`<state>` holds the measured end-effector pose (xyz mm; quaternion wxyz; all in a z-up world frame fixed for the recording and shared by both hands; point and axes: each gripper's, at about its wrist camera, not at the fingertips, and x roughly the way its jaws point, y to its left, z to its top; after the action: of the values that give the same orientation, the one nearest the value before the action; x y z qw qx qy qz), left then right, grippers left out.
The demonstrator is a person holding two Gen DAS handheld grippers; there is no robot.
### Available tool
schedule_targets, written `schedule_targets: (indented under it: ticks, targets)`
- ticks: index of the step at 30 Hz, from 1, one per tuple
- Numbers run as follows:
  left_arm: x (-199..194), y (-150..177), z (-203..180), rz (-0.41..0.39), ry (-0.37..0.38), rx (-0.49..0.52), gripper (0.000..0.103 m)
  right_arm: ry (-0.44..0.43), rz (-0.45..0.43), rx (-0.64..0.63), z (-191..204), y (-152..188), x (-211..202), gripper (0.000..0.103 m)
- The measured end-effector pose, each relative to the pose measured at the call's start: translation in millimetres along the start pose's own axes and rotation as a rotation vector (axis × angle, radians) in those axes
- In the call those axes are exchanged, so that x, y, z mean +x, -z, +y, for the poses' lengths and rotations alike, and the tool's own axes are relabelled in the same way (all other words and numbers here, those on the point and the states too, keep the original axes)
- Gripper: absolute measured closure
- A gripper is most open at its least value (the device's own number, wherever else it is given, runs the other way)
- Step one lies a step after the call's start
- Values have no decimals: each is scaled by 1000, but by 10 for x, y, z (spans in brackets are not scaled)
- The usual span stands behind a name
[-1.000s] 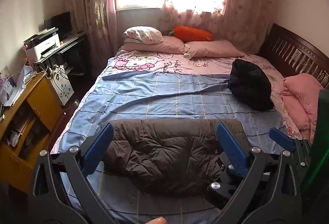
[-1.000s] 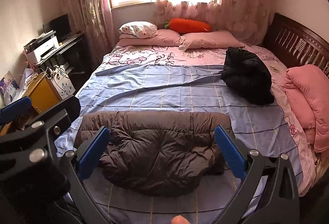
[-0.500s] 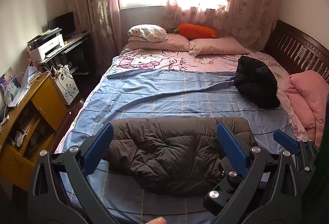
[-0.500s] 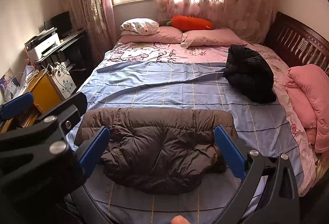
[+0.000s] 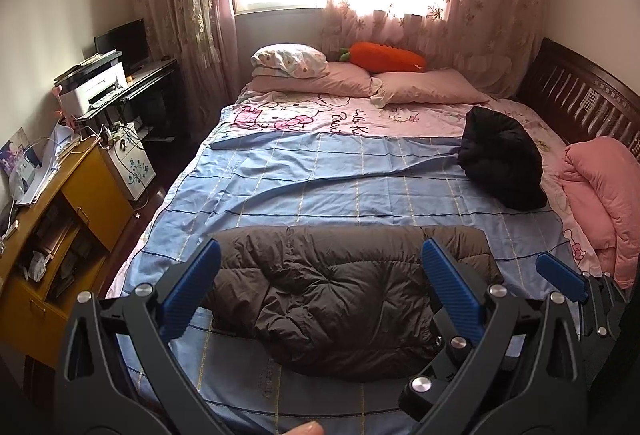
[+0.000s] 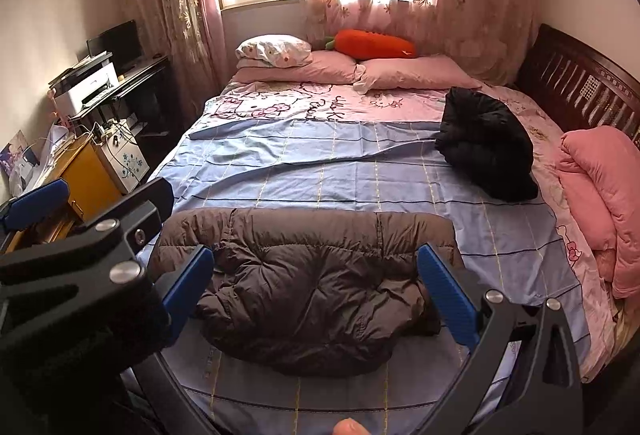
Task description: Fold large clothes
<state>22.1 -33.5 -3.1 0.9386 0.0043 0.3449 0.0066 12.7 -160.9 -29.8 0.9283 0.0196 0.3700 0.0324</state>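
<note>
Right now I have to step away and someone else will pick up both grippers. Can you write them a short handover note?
Left gripper: open, empty, above the bed's near edge.
Right gripper: open, empty, beside it.
Brown puffer jacket: lies folded into a compact bundle on the blue sheet, near the foot.
Black jacket: bunched up further back on the right, apparently not yet folded.
Left to do: probably fold the black jacket.

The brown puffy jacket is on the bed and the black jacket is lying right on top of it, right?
Not quite. The brown puffy jacket is on the bed, but the black jacket lies apart from it, farther up near the headboard side, as the right wrist view shows.
</note>
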Motion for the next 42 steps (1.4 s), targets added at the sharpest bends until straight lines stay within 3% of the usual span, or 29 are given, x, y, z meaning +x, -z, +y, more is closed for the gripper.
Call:
schedule_targets:
  ticks: [42]
  targets:
    - [27,18,-16,7,-11,0,2,-6,2,-16,-33,4,22,1]
